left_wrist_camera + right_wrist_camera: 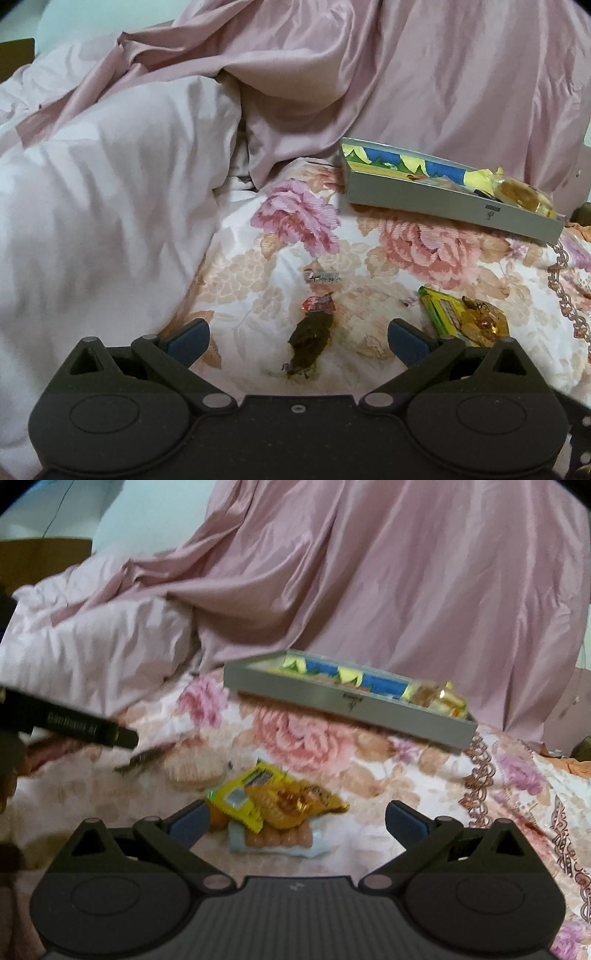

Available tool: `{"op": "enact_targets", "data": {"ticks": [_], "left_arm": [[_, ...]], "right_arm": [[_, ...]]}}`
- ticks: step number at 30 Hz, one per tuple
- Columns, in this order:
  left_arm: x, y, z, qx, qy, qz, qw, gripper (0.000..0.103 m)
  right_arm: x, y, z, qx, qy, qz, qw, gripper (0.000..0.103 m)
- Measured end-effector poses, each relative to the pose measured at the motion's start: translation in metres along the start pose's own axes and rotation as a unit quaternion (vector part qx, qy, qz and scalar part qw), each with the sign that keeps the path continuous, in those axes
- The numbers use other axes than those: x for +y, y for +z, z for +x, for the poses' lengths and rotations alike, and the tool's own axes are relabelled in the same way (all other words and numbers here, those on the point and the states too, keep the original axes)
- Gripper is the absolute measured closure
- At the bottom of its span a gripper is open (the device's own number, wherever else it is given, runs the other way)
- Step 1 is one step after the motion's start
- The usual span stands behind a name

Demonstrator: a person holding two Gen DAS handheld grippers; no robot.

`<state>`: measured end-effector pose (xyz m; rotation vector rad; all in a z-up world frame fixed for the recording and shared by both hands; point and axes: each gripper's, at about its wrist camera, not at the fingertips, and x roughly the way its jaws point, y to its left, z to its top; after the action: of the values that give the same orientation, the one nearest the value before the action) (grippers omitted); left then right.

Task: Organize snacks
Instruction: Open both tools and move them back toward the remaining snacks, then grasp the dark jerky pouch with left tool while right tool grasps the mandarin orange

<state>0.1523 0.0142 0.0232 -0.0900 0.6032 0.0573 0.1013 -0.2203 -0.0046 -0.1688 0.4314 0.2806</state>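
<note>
Snacks lie scattered on a floral bedspread [280, 258]. Left wrist view: the left gripper [298, 334] has its jaws wide apart and empty; a dark brown wrapped candy [309, 338] lies on the cloth between the two blue fingertips [188, 338], touching neither. A small silvery wrapper [322, 276] lies just beyond it. To the right, a green-yellow packet [437, 310] lies partly under a golden packet [480, 323]. Farther back sits a shallow grey tray [424, 197] with a colourful lining, holding a golden wrapped snack [524, 192] at its right end. Pink bedding [424, 74] is heaped behind.

Right wrist view (blurred): the right gripper [295, 816] likewise has its jaws apart, holding nothing. Between and just ahead of its fingertips lie the green-yellow packet [240, 794], the golden packet [295, 801] and a clear pack of sausages [277, 840] beneath them. The grey tray [351, 709] rests beyond, with wrapped snacks [436, 696] at its right end.
</note>
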Motion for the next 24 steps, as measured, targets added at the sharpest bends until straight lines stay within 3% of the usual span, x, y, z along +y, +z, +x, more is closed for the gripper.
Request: {"op": "enact_targets", "data": {"ticks": [13, 17, 24], "left_arm": [[0.025, 0.002, 0.034, 0.037, -0.062, -0.015, 0.9973, 0.001], [0.029, 0.003, 0.042, 0.046, -0.076, -0.02, 0.9958, 0.001], [0.026, 0.005, 0.052, 0.052, -0.097, 0.008, 0.9939, 0.001]], "right_arm": [[0.017, -0.012, 0.026, 0.032, 0.031, -0.015, 0.999, 0.0], [0.024, -0.01, 0.028, 0.022, 0.058, -0.019, 0.998, 0.0], [0.028, -0.011, 0.04, 0.042, 0.107, -0.004, 0.993, 0.0]]}}
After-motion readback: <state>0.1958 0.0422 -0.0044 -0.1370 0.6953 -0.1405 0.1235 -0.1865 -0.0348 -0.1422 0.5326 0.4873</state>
